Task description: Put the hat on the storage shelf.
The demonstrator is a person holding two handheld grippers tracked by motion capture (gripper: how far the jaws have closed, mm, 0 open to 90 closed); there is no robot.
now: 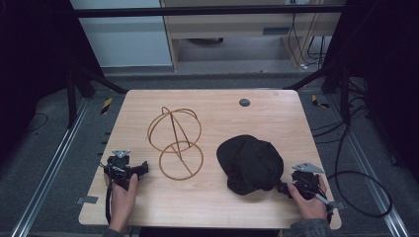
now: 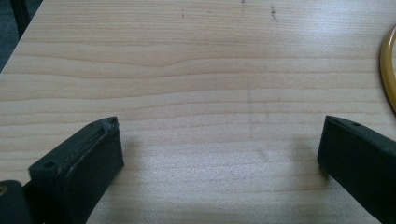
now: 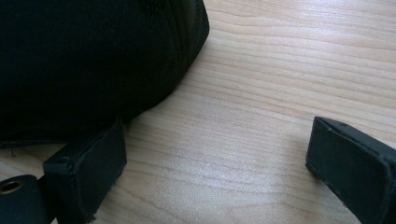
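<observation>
At table's near left edge, the left gripper (image 1: 141,168) is held by the left hand (image 1: 122,197), jaws spread wide over bare wood, nothing gripped. Just right of it a wire stand (image 1: 175,143) of gold rings is set; one ring's edge is seen at the right border of the left gripper view. At the near right, the right gripper (image 3: 217,154) is held wide open, empty, its left jaw touching a black cap (image 1: 251,163). A small dark disc (image 1: 244,102) is noted far off on the table (image 1: 207,202).
</observation>
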